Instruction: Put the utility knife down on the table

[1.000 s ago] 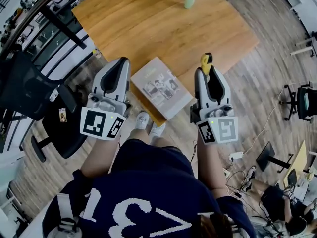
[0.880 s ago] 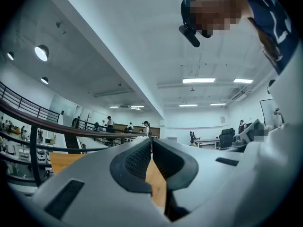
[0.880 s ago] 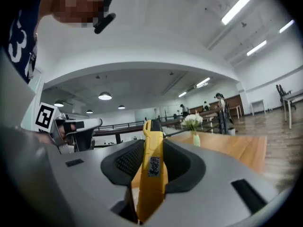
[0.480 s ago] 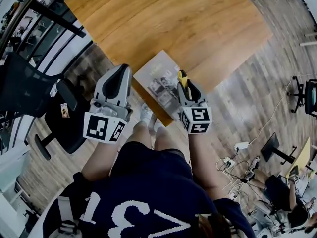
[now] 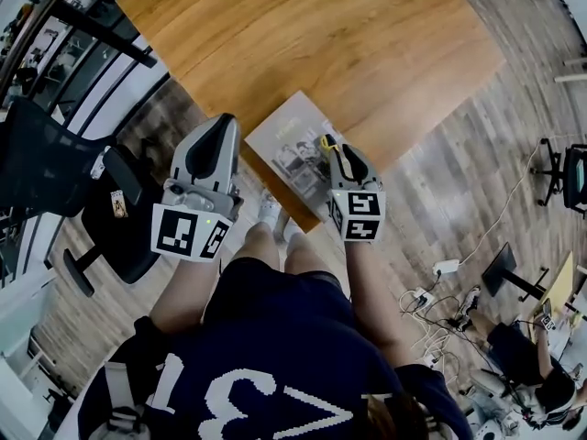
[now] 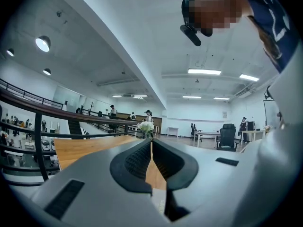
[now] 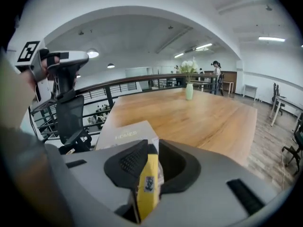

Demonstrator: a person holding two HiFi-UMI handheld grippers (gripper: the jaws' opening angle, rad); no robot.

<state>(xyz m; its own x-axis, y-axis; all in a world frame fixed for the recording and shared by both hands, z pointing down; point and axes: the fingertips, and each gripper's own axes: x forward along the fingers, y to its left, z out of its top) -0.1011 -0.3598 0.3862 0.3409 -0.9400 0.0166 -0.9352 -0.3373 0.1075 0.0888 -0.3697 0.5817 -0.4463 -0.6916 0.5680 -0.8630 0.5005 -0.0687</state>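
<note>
Grips the one yellow utility knife [image 7: 147,183] in the right gripper [image 7: 150,149], jaws closing and pressing on its two flanks. Carries the knife on edge between the pads, with its front end poking out past the fingertips. Points down at a slant toward the single grey book [image 5: 292,140], with the knife over the book's right edge in the head view. Cannot tell whether the knife tip touches the cover. Not yet laid flat on anything.

Shows the left gripper [image 6: 151,143] clenched on nothing, both jaws pressed together tip to tip. Hangs just left of the book, roughly level, apart from it.

Counts two grippers in all, one in each hand, and two marker cubes: one [image 5: 356,216] behind the right jaws, one [image 5: 190,231] behind the left, both nearer the person than the book.

Finds one wooden table [image 5: 303,35] under the book, with the book on the table's nearest corner. Finds one pale green vase [image 7: 189,91] of white flowers well beyond the book, at the table's far side.

Counts two pale shoes [image 5: 266,218] on the floor just below the book's near corner. Counts two black office chairs in the head view: one [image 5: 46,168] far to the left of the book, one [image 5: 573,177] far to its right.
</note>
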